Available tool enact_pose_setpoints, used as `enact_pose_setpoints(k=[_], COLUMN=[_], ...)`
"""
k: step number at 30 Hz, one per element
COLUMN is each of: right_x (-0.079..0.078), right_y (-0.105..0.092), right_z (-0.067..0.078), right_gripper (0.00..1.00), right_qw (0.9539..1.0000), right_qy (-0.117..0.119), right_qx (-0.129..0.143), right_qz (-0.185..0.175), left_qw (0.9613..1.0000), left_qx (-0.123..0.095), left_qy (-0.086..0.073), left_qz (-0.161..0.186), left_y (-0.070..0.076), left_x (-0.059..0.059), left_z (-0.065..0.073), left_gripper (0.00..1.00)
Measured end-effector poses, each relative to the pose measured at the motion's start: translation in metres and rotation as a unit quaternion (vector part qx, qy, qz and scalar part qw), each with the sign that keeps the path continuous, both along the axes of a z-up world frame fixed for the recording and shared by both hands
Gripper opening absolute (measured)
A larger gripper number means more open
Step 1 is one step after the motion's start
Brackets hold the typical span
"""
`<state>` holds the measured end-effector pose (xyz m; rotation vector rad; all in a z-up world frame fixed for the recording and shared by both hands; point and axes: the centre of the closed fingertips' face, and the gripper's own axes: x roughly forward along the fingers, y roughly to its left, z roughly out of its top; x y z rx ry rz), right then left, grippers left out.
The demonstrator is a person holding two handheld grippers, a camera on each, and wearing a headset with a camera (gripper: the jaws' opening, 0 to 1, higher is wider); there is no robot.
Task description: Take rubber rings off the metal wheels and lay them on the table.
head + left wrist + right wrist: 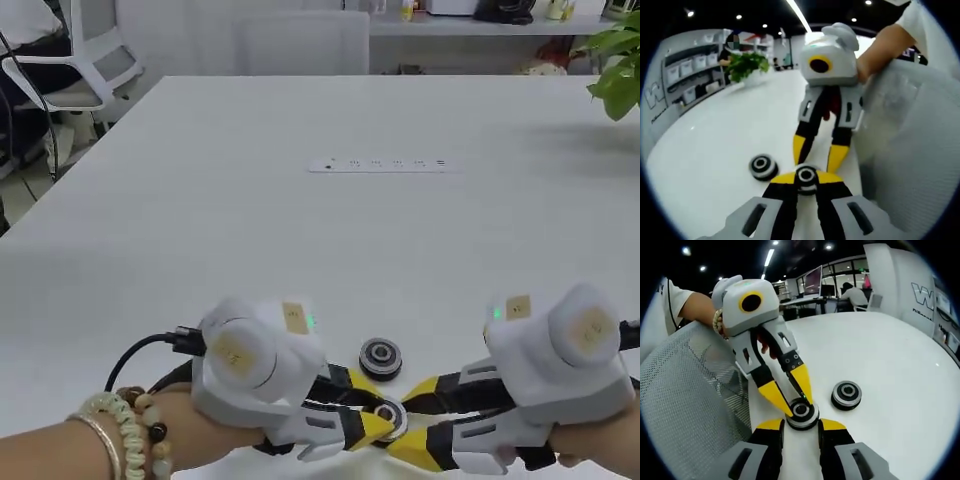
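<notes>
Head view: showing both grippers meeting at one metal wheel (388, 416) near the front edge of the table (300, 250).
Left gripper (806, 178): clamping that wheel, yellow tips pressing against its sides.
Right gripper (801, 424): hugging the same wheel from the opposite side; gripping or merely flanking, not telling from here.
Rubber ring (813, 418): sitting on the held wheel, not yet off.
Second wheel (381, 356): lying flat just beside, seemingly wearing its ring.
Step in hand: probably starting to peel the first ring.
Doing it well: steadying the metal with one gripper, catching only the rubber lip with the other, rolling it off sideways, avoiding yanking.
</notes>
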<state>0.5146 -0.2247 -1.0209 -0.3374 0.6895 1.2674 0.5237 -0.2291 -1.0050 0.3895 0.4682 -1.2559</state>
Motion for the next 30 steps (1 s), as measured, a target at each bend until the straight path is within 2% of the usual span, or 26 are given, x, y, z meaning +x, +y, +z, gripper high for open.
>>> enact_pose_setpoints(k=[3,11,16,22,24,27,30], right_x=[0.002,0.0,0.001,0.001,0.001,0.003,0.003], right_y=[-0.001,-0.003,-0.006,-0.007,-0.009,-0.012,-0.012], right_z=[0.002,0.001,0.001,0.001,0.0,-0.002,-0.002], right_gripper=[0.26,0.22,0.19,0.17,0.14,0.04,0.04], right_qw=[1.0,0.998,0.9965,0.9964,0.9968,0.9966,0.9967], right_qy=[-0.008,-0.043,-0.056,-0.054,-0.049,-0.05,-0.049], right_qx=[0.001,-0.028,-0.038,-0.042,-0.043,-0.05,-0.049], right_qz=[0.0,0.038,0.049,0.049,0.047,0.043,0.042], left_qw=[1.0,1.0,1.0,0.9999,0.9999,0.9999,0.9999], left_qx=[-0.001,-0.005,-0.006,-0.006,-0.006,-0.005,-0.005], left_qy=[0.0,-0.005,-0.008,-0.01,-0.01,-0.01,-0.009], left_qz=[0.001,0.0,0.002,0.003,0.003,0.004,0.005], left_y=[-0.001,0.0,0.0,0.0,0.0,0.001,0.001], left_x=[0.0,0.0,0.001,0.001,0.001,0.001,0.001], left_z=[0.001,0.001,0.002,0.002,0.002,0.002,0.001], left_gripper=[0.14,0.14,0.14,0.14,0.14,0.14,0.14])
